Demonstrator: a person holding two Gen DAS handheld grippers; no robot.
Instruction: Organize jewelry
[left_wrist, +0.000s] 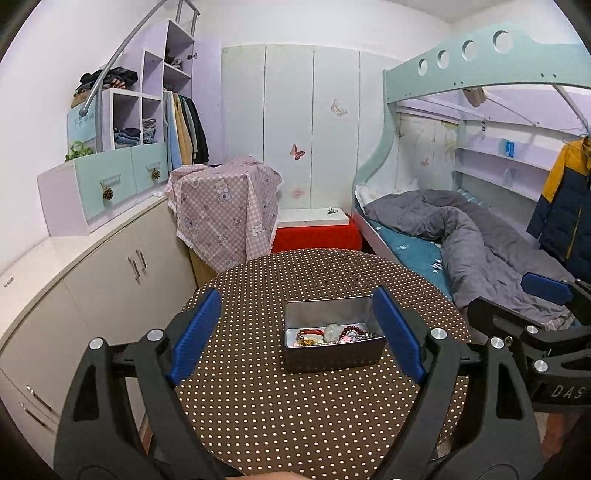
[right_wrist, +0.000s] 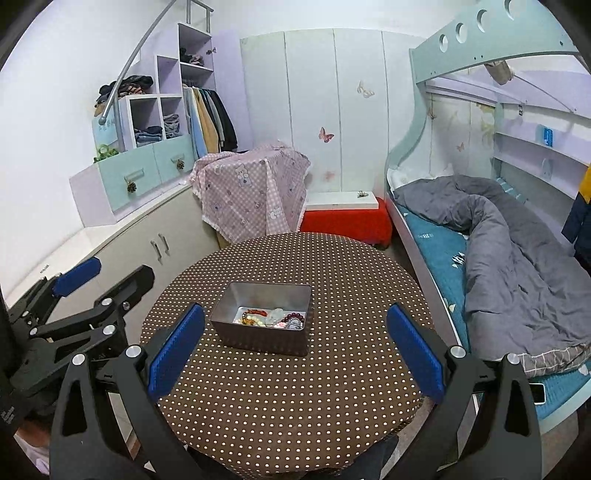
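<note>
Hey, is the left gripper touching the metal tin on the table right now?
Apart. In the right wrist view the left gripper sits off beside the table, well clear of the metal tin.

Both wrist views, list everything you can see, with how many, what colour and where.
table: one, round, brown cloth with pale dots, centre foreground
metal box: one, grey, open, on the table
jewelry: a heap, red, dark red, gold and pale pieces, inside the box
bed: one, teal sheet, under a pale green bunk frame, on the right
duvet: one, grey, rumpled on the bed
checked cloth: one, pink with bears, draped behind the table
cabinet: one, cream, along the left wall
hanging clothes: several, blue, tan, dark, upper left
left gripper: one, black with blue pads, jaws open, empty
right gripper: one, black with blue pads, jaws open, empty
</note>
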